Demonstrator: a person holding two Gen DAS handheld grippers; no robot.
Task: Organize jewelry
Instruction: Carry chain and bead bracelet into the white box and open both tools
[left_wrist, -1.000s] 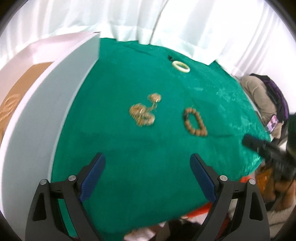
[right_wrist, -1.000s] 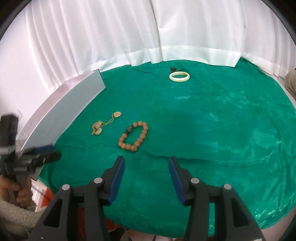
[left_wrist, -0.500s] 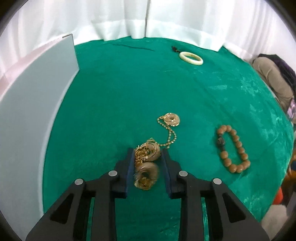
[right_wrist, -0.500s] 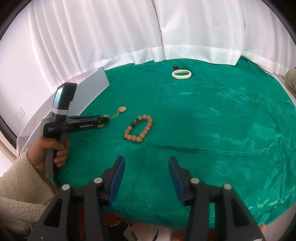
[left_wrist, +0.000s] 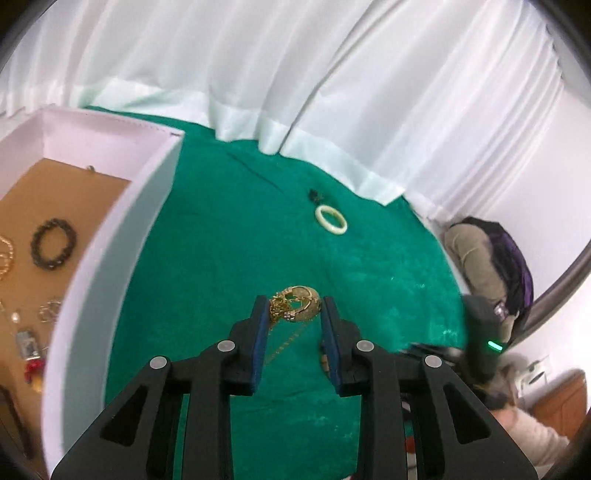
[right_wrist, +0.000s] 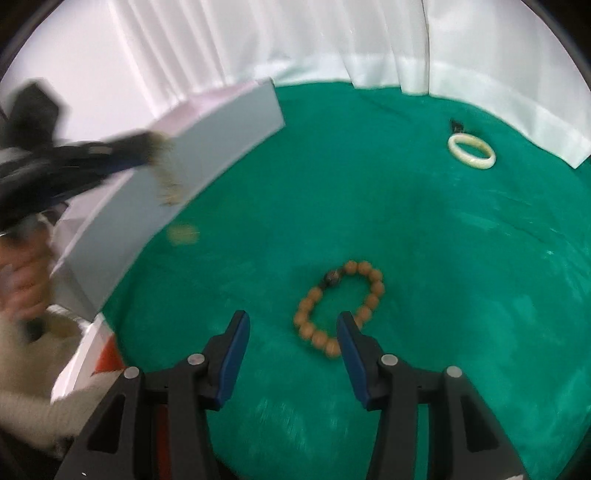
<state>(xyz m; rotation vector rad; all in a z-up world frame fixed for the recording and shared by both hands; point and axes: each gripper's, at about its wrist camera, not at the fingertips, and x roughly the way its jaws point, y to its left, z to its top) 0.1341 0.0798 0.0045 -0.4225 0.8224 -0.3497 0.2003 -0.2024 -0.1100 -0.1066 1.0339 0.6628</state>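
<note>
Pinching one gold necklace (left_wrist: 295, 304) in left gripper (left_wrist: 293, 314), right gripper (right_wrist: 293, 341) spread empty, one bead bracelet (right_wrist: 340, 306), one white bangle (right_wrist: 472, 150)

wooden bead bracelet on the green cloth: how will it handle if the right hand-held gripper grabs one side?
The tan wooden bead bracelet probably goes floppy: separate strung beads, so the ungripped side should sag. Round beads may slip from the right hand-held gripper. It looks light, unlikely to roll away.

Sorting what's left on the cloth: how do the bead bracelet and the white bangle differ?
The bead bracelet is a loop of separate tan beads with one dark bead; the white bangle is one smooth cream ring. The bracelet lies near the right tool; the bangle lies far back. Both lie flat on the green cloth.
</note>
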